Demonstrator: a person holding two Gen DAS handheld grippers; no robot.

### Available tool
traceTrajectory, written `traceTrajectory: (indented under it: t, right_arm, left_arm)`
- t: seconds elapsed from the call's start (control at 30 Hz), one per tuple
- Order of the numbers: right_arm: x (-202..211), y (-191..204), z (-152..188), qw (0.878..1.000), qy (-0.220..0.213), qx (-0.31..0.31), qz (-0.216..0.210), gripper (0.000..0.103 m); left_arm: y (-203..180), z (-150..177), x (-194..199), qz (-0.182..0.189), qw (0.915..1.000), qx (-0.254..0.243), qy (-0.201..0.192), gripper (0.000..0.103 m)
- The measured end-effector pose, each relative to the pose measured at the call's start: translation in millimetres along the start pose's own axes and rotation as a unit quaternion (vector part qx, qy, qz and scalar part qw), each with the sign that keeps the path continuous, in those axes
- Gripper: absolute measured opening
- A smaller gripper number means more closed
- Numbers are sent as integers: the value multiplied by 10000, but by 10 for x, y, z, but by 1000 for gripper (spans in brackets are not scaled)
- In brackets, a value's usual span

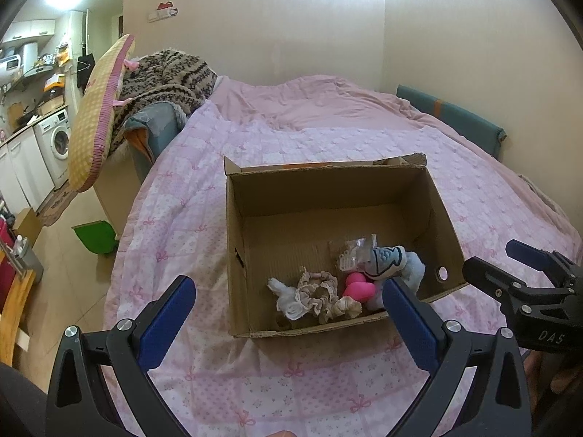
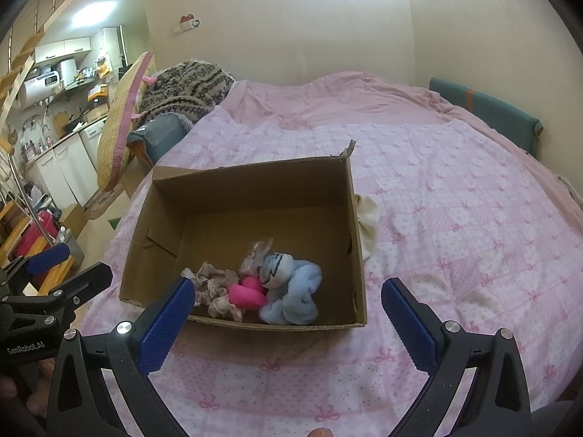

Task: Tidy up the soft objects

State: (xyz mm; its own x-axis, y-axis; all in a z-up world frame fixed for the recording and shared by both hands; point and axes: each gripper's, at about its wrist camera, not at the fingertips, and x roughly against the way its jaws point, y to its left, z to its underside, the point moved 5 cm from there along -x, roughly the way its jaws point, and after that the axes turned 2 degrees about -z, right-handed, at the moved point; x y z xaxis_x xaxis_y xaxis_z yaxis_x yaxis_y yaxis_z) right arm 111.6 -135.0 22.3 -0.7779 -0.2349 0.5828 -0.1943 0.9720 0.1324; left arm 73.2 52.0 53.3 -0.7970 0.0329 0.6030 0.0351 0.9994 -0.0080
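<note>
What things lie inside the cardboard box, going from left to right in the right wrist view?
Beige lace scrunchies → pink heart-shaped piece → light blue fluffy item. The clear packet behind them overlaps, so I leave it out.

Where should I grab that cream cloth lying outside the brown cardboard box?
Pinch the cream cloth on its bunched upper fold, coming from above on the side away from the brown cardboard box. It seems to lie against that wall, so the open bed side probably gives the fingers room.

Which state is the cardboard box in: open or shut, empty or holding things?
Open and partly filled: cardboard box has no lid, with scrunchies and blue plush inside.
</note>
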Motion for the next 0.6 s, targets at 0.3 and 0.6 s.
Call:
traceTrajectory:
  t: [0.3, 0.6]
  right_arm:
    - [-8, -13, 0, 10000, 3, 19, 5, 103]
    - [-6, -9, 0, 10000, 2, 26, 2, 103]
  left_arm:
    - [20, -18, -1, -15, 10000, 49, 15, 102]
    - [12, -9, -9, -7, 10000, 30, 28, 102]
